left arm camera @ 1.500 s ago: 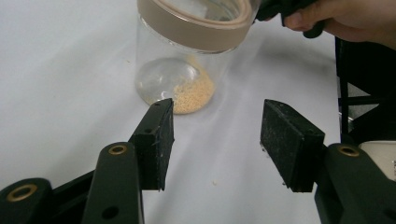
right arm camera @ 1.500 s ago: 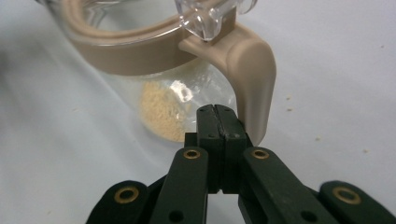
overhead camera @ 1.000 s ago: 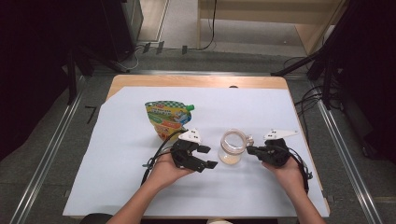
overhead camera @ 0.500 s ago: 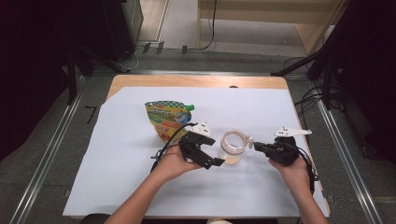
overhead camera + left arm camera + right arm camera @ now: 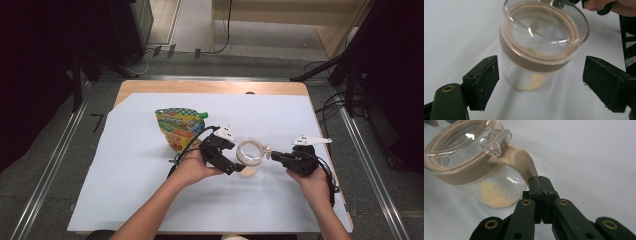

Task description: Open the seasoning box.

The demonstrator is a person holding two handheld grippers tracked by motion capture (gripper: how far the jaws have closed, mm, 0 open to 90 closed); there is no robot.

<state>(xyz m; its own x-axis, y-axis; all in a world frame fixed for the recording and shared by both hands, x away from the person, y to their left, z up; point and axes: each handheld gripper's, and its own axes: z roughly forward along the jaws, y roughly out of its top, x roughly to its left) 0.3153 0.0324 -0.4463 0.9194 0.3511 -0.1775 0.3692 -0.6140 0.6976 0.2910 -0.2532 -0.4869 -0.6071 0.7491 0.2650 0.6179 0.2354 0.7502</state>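
From the high view, the clear glass jar with a tan band and hinged glass lid (image 5: 248,157) stands near the middle of the white sheet covering the wooden table (image 5: 150,210), with a colourful green-capped spout pouch (image 5: 178,127) lying just to its far left. The left gripper (image 5: 233,170) sits at the jar's left side, the right gripper (image 5: 274,156) comes in from the right, and both forearms reach in from the near edge.

In the left gripper view, the jaws stand wide apart, one on either side of the jar (image 5: 541,47) and touching nothing. The lid (image 5: 547,23) rests tilted on the tan band. A small heap of pale yellow powder or grain (image 5: 534,83) lies at the bottom; which it is, I can't quite tell through the glass.

In the right gripper view, the jaws are pressed together on the tan latch tab (image 5: 520,161) that curves out from the band below the clear lid clasp (image 5: 495,141). The jar (image 5: 474,167) leans a little under the pull.

As I judge it, the opening is only begun: the tab is caught, but the lid is not yet swung up, and the left gripper has yet to close on the body to steady it. The pouch lies untouched.
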